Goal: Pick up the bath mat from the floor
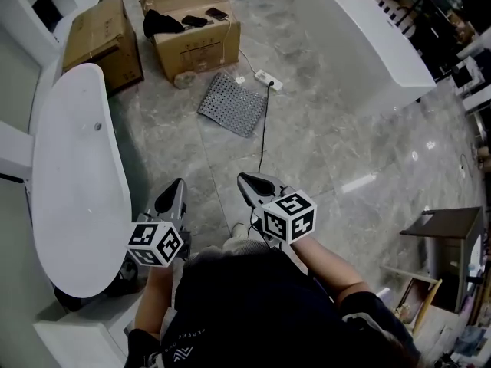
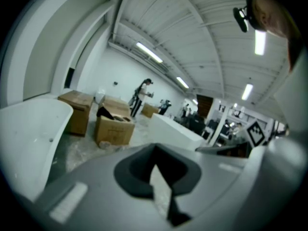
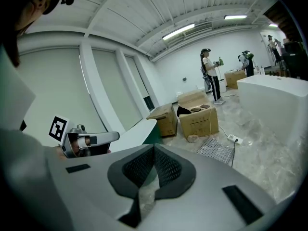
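The bath mat (image 1: 234,104) is a grey mat with a dotted pattern, lying flat on the marble floor ahead of me, beside a cardboard box. The right gripper view shows the mat (image 3: 216,150) at the lower right. My left gripper (image 1: 176,186) and right gripper (image 1: 248,179) are held close to my body and point forward, well short of the mat. Both are shut with nothing between the jaws, as the left gripper (image 2: 155,154) and right gripper (image 3: 154,150) show in their own views. The left gripper view does not show the mat.
A white bathtub (image 1: 77,182) runs along my left. Two cardboard boxes (image 1: 196,37) (image 1: 100,41) stand beyond the mat. A power strip (image 1: 268,79) with a black cable lies next to it. A white counter (image 1: 376,29) stands at the right, a person (image 3: 209,76) far off.
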Motion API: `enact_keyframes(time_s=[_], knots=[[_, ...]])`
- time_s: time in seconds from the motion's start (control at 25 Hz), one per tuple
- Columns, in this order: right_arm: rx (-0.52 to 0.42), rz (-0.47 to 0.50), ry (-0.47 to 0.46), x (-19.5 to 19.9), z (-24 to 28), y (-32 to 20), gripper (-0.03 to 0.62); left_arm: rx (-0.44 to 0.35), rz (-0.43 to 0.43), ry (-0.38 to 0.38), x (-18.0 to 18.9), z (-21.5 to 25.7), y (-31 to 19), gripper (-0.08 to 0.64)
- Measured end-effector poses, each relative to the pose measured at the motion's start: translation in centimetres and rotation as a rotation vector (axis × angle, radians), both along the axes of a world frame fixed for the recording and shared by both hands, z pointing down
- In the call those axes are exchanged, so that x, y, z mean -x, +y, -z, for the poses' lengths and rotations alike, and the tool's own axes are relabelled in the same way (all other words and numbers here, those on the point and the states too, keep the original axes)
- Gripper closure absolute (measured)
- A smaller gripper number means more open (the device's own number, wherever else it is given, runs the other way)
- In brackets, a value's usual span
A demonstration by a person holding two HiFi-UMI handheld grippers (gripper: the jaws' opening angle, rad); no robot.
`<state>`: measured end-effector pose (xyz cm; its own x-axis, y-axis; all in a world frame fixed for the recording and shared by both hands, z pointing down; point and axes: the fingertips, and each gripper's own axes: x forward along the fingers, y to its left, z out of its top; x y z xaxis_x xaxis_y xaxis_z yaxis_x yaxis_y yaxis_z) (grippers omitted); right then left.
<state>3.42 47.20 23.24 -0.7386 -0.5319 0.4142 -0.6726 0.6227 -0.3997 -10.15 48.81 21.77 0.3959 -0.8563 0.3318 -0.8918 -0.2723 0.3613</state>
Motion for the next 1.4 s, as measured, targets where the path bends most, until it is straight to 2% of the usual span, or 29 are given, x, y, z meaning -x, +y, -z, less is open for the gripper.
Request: enact_keyframes(time_s=[0.32, 0.52, 0.72, 1.0, 1.4], knots=[[0.014, 0.011, 0.003, -1.7, -0.9, -2.6, 0.594, 0.026, 0.010, -0.043, -1.9, -0.7, -3.0, 0.558], [0.025, 0.000, 0.017, -2.2, -1.5, -4.6, 0.594, 0.031, -0.003, 0.040, -2.7, -0.6, -5.4, 0.558], [0.031, -0.014, 0.033, -2.0, -2.2, -7.3, 0.594, 0.046, -0.041, 0.003, -3.0, -1.8, -8.7, 0.557], [0.059, -0.094, 0.070, -2.6, -3.3, -14.1, 0.594, -0.001, -0.103, -0.064, -3.0, -2.4, -16.0, 0.557], [0.109, -0.141, 0.105, 0.2, -5.4, -24.5, 0.594, 0.034, -0.122, -0.085, 0.4, -4.5, -26.3, 0.557]])
